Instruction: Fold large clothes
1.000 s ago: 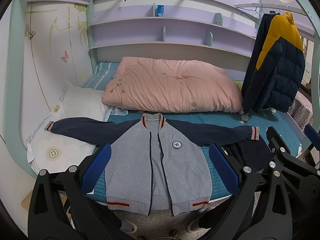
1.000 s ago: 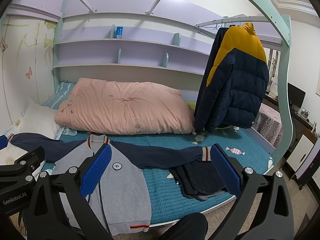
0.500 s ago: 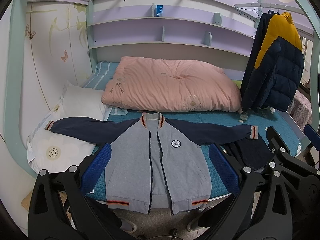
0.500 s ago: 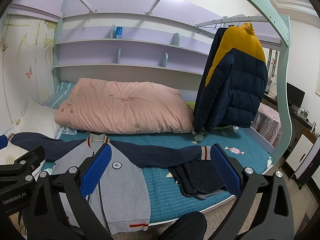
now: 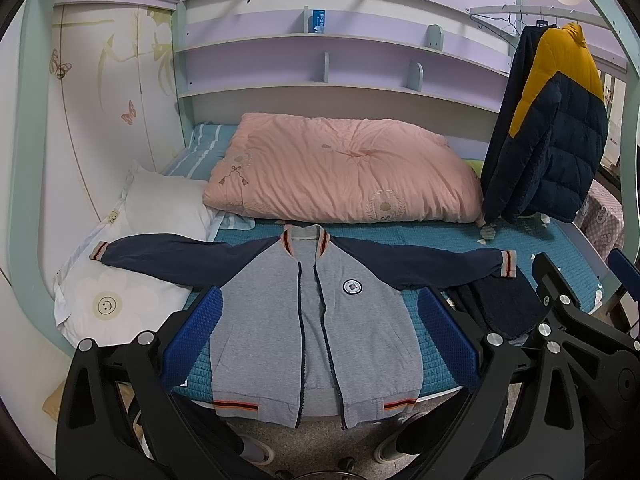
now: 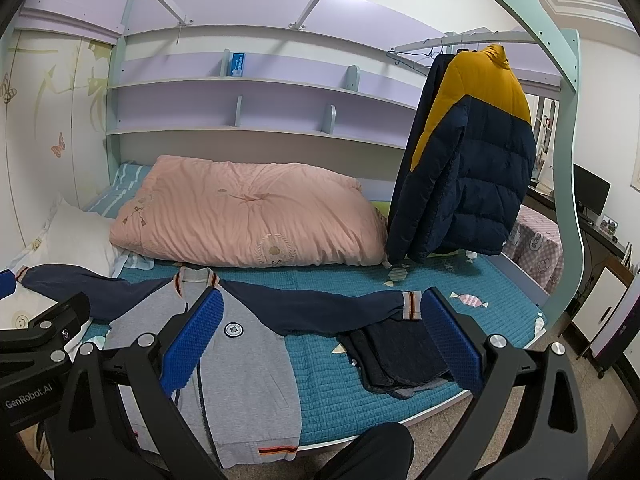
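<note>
Our left claw (image 5: 320, 332) stands wide, its blue pads (image 5: 192, 336) apart and empty, held off the near edge of the bed (image 5: 432, 236). Our right claw (image 6: 320, 334) is spread just as wide, gripping nothing. Between the left pads we see the jacket (image 5: 316, 320): grey body, navy sleeves stretched out flat to both sides, hem hanging over the bed edge. Near its right cuff lies a folded dark garment (image 6: 400, 356). Behind are a pink quilt (image 5: 340, 172) and a hanging puffer coat (image 6: 468, 168).
</note>
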`<state>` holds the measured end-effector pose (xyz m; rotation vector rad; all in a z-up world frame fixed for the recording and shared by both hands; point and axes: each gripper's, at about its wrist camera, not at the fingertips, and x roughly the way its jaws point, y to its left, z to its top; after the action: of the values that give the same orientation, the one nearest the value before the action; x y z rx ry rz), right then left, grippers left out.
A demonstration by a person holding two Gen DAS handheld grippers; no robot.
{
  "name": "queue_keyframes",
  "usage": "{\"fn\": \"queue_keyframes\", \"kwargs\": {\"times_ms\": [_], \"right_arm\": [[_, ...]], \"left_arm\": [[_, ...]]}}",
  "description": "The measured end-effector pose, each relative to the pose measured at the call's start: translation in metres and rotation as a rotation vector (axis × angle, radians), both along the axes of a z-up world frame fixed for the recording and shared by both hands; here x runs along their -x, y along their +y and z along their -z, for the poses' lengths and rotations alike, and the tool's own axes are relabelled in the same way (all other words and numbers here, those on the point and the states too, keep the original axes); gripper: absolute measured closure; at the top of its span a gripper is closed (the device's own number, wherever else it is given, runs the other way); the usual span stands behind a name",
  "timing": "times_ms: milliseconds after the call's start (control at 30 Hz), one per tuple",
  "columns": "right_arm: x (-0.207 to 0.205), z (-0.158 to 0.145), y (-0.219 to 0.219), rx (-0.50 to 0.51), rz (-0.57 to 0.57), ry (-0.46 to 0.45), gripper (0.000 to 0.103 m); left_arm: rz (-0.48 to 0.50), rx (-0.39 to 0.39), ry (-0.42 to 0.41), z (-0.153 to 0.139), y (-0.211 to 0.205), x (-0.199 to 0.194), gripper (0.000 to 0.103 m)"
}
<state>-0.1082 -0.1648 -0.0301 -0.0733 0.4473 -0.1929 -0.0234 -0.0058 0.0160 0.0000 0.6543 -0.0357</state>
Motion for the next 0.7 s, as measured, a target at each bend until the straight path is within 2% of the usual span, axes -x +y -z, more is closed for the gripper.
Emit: {"fn": "queue_keyframes", "kwargs": {"times_ms": [433, 600, 700], "right_arm": [[0.012, 0.005, -0.005, -0.006, 0.002, 0.015, 0.007], [0.004, 0.006, -0.005, -0.009, 0.003, 0.026, 0.007], [0.003, 0.007, -0.006, -0.01, 0.004, 0.034, 0.007]], "left_arm": [[0.005, 0.0, 0.006, 0.001, -0.004, 0.006, 0.005], [0.008, 0.001, 0.013, 0.003, -0.006, 0.009, 0.005], [0.01, 0.002, 0.025, 0.006, -0.005, -0.002, 0.005]]}}
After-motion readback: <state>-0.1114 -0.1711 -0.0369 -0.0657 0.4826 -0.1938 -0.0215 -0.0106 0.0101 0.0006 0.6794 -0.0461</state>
